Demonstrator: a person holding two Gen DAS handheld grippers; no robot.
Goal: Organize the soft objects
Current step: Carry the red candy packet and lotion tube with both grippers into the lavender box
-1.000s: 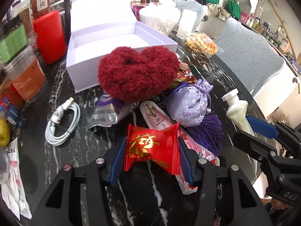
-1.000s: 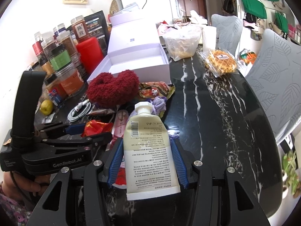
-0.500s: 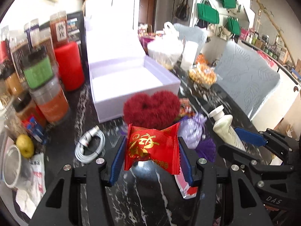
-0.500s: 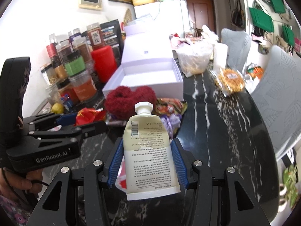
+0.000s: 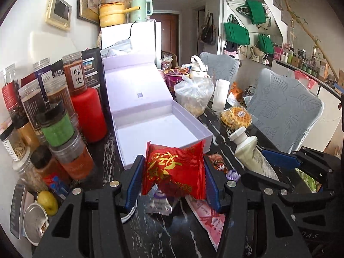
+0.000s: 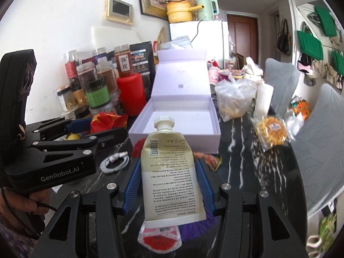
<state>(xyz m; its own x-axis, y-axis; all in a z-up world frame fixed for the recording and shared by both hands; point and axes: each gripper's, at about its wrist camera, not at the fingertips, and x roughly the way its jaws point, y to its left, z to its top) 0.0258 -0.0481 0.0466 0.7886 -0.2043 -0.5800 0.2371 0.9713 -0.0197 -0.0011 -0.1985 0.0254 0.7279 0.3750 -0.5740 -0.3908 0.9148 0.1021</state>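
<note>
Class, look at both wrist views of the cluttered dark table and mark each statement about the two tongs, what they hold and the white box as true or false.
1. The left tongs grip a red snack packet. True.
2. The right tongs are empty. False: they grip a cream tube.
3. The white box has its lid shut. False: the lid stands open.
4. The white box already contains the tube. False: it looks empty.
5. A coiled white cable lies on the table. True.

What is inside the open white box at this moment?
The white box looks empty: in both views its bare floor shows nothing. The tube's cap hides a small part near the front wall, and the red packet covers that edge too.
</note>
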